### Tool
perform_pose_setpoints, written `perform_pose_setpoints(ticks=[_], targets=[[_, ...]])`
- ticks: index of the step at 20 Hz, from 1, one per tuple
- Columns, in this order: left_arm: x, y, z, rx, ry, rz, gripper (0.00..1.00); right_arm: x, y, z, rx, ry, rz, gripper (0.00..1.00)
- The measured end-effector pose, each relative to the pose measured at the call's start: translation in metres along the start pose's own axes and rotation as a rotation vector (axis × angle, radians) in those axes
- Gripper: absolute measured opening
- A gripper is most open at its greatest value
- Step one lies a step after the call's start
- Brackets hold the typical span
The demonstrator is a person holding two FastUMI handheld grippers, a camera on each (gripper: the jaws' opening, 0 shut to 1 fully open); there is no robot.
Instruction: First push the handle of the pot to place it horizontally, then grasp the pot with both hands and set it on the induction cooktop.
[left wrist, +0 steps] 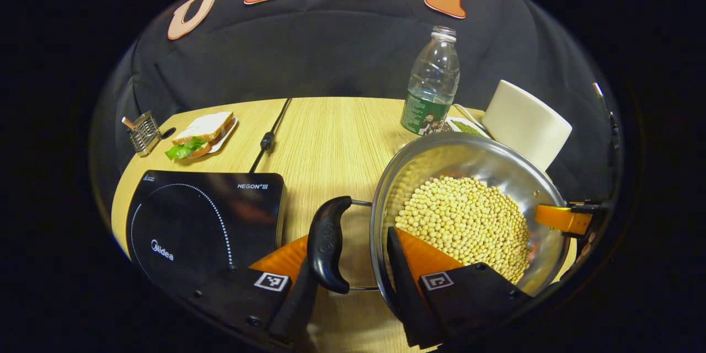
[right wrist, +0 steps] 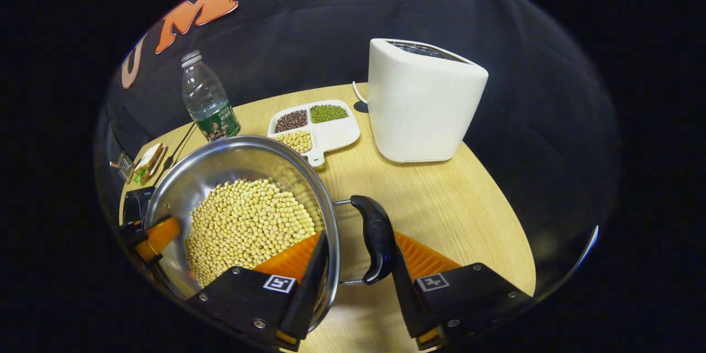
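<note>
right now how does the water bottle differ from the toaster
The water bottle is clear, slim and round, with a green label; the toaster is solid white, wider and boxy. The bottle has a cap on top; the toaster has an open slot. Both stand upright on the wooden table.

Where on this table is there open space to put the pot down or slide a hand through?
The cooktop's glass is bare. Bare wood runs between its cord and the bottle, and in front of the toaster to the table's edge. It is crowded around the bottle, the bean tray and the pot; the sandwich fills a far corner.
</note>
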State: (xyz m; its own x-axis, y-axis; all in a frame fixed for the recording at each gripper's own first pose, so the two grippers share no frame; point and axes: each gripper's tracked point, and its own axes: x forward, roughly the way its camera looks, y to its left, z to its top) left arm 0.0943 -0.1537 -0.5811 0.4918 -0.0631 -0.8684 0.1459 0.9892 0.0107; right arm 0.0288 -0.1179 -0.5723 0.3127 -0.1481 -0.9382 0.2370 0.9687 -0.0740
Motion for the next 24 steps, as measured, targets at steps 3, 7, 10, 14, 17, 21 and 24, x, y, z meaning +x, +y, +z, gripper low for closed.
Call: perform_pose_setpoints(ticks=[3, 7, 10, 14, 17, 21, 24], targets=[[0.000, 0.002, 0.004, 0.035, -0.029, 0.036, 0.73, -0.004, -0.001, 0.002, -0.032, -0.034, -0.021, 0.62], [-0.006, 0.004, 0.003, 0.022, -0.033, 0.038, 0.70, -0.014, 0.002, 0.009, -0.058, -0.077, -0.022, 0.55], [-0.025, 0.009, 0.019, 0.034, -0.079, 0.055, 0.68, -0.032, 0.007, 0.017, -0.055, -0.116, -0.006, 0.59], [-0.054, 0.020, 0.033, 0.040, -0.125, 0.070, 0.70, -0.061, 0.018, 0.024, -0.043, -0.158, 0.012, 0.58], [-0.079, 0.029, 0.040, 0.037, -0.156, 0.077, 0.70, -0.087, 0.027, 0.027, -0.044, -0.177, 0.028, 0.58], [-0.114, 0.052, 0.046, 0.020, -0.189, 0.094, 0.67, -0.115, 0.052, 0.032, -0.065, -0.207, 0.043, 0.58], [-0.137, 0.076, 0.050, 0.009, -0.211, 0.113, 0.68, -0.142, 0.078, 0.031, -0.084, -0.224, 0.056, 0.58]])
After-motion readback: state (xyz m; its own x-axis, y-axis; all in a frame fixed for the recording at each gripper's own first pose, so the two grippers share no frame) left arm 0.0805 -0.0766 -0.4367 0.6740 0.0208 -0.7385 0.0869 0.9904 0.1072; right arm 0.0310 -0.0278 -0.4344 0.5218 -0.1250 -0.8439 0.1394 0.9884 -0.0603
